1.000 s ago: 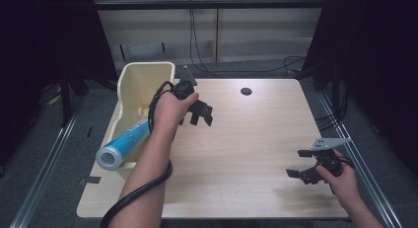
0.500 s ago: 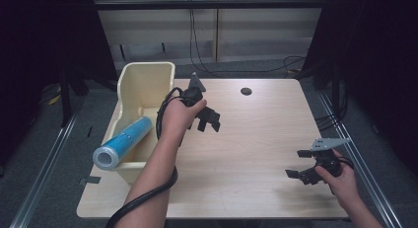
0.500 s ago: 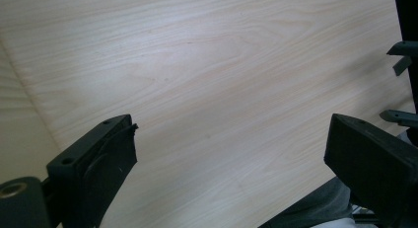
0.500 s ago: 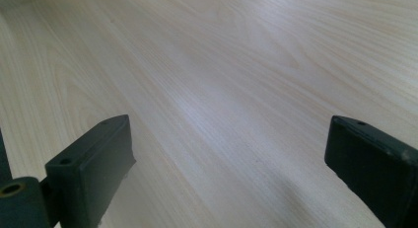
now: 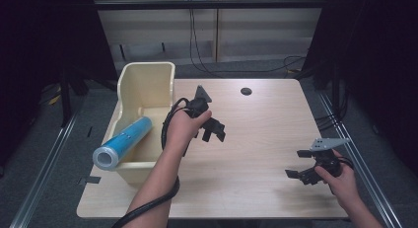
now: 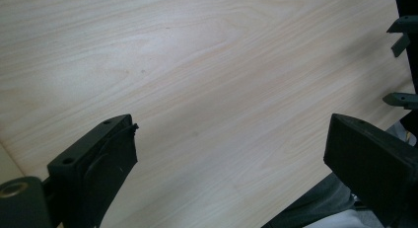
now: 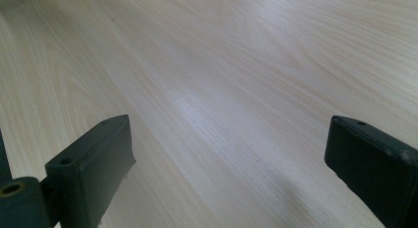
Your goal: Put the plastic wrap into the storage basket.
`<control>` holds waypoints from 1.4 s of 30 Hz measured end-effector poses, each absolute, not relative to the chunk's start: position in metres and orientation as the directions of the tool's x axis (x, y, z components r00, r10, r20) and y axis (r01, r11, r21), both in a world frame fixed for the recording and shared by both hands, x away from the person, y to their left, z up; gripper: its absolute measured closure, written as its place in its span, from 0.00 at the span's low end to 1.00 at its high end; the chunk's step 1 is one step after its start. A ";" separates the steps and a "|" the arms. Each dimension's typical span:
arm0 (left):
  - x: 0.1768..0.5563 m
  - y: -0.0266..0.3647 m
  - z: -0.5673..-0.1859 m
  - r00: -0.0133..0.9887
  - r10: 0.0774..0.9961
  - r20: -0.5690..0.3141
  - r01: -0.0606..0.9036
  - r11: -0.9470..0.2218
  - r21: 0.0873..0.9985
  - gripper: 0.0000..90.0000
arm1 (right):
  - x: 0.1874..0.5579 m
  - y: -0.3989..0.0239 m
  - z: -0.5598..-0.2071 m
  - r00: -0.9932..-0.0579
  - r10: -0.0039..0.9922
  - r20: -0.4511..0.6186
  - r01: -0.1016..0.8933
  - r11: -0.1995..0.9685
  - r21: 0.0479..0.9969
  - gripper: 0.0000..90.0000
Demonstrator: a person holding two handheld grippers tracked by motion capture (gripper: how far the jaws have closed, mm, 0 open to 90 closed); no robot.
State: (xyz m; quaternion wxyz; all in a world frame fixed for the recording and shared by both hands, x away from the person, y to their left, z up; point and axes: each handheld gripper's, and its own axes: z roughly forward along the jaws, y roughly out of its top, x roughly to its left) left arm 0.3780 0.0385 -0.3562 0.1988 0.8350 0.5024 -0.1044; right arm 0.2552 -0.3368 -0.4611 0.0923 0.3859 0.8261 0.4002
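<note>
While the wooden table (image 5: 256,139) lay mostly bare, a cream bin (image 5: 143,90) stood at its left edge with a blue roll (image 5: 123,142) lying across its near rim. Just beside the bin, the left claw (image 5: 213,131) hung spread wide, holding nothing. Near the table's right edge, the right claw (image 5: 300,174) likewise gaped wide, holding nothing.
</note>
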 end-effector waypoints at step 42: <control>0.349 0.025 -0.423 0.581 0.709 -0.400 0.814 -0.494 0.305 0.06 | 0.254 -0.336 -0.464 -0.686 0.714 0.139 0.560 0.396 0.728 0.05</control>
